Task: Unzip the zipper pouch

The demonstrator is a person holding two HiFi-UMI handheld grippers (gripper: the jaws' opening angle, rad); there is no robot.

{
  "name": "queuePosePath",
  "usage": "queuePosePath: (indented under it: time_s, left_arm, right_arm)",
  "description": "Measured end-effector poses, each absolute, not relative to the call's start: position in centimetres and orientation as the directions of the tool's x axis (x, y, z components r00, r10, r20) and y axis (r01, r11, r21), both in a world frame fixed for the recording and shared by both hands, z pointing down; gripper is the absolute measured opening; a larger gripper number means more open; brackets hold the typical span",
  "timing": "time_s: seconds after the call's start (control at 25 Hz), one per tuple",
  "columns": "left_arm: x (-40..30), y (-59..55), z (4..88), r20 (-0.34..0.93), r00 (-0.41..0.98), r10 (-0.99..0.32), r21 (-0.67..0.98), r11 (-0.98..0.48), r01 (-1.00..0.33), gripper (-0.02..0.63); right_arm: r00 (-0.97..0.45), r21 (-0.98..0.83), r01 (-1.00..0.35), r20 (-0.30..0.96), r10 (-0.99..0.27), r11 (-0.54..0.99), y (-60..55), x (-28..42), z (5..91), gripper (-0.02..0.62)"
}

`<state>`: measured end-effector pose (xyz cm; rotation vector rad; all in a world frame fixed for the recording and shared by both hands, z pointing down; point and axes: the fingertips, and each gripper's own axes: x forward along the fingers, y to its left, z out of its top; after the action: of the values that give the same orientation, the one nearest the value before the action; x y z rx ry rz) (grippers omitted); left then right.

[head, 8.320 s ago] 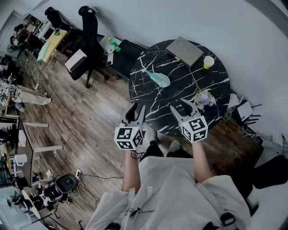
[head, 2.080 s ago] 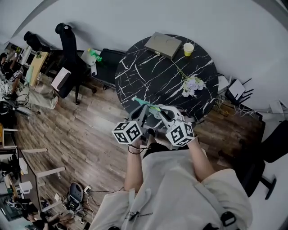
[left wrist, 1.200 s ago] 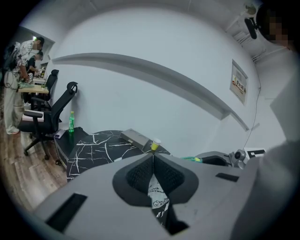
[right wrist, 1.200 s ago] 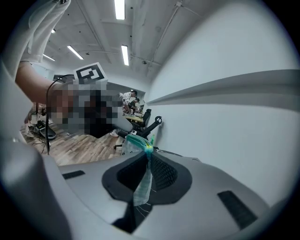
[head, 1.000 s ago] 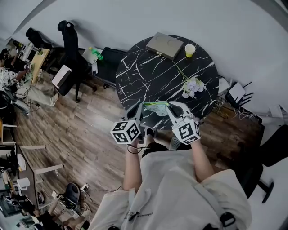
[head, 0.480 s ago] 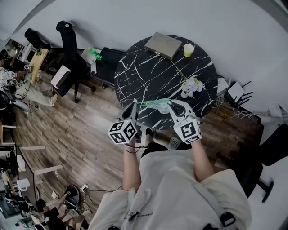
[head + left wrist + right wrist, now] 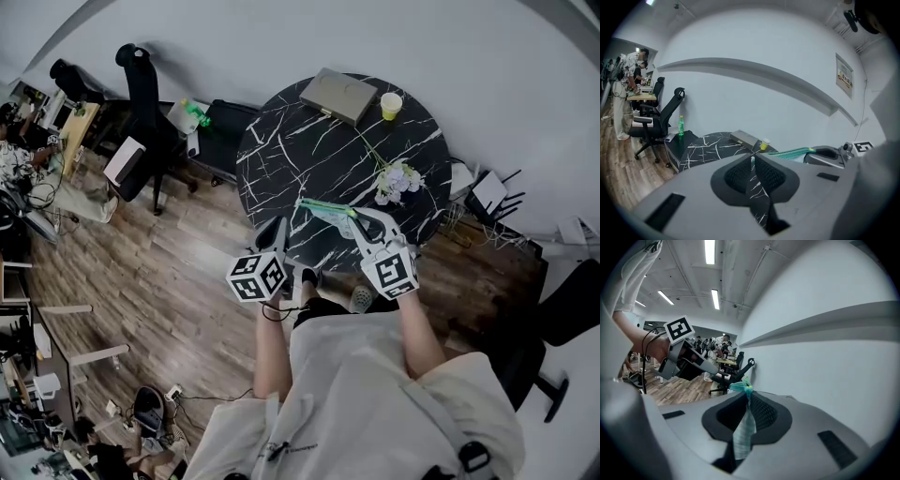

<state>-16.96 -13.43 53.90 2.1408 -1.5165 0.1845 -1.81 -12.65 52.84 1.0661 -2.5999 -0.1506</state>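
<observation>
The teal zipper pouch point(image 7: 323, 209) hangs over the near edge of the black marble table point(image 7: 319, 141). My right gripper point(image 7: 354, 217) is shut on its right end. In the right gripper view the teal fabric point(image 7: 743, 427) is pinched between the pads. My left gripper point(image 7: 278, 226) sits below and left of the pouch's free end, apart from it. Its jaws have just been opening a crack. Nothing lies between them and they still stand all but closed point(image 7: 753, 161). In the left gripper view the pouch point(image 7: 792, 151) stretches out from the right gripper to my right.
At the table's far side lie a grey laptop point(image 7: 339, 94) and a yellow cup point(image 7: 391, 105). A bunch of flowers point(image 7: 398, 178) lies at its right. Left of the table stand a black office chair point(image 7: 141, 84) and a green bottle point(image 7: 197, 114) on a low cabinet.
The pouch was stretched between both grippers. The left gripper has now come off its left end and dropped back slightly. The pouch stays in the right gripper alone.
</observation>
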Motion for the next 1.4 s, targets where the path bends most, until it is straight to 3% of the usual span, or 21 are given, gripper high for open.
queuePosePath:
  time_s: [0.44,1.0,1.4]
  left_arm:
    - [-13.5,-12.5,53.0,0.345,0.438,-0.830,0.240,-0.373,-0.896,0.028]
    - [-12.4,-11.3,51.7,0.297,0.446,-0.844,0.216,-0.395,-0.893,0.021]
    - [-10.7,-10.1,52.4,0.343,0.511,-0.789,0.128,-0.499,-0.857,0.021]
  right_arm:
    - [-0.597,0.090,-0.749,0.335,-0.729,0.656,-13.8,-0.8,55.1,0.040]
    - [-0.564,0.054,-0.779,0.374,-0.736,0.625,-13.2,-1.0,56.5,0.040]
    - [-0.583,0.008,-0.776,0.373,-0.722,0.630,-13.0,-1.5,56.4,0.040]
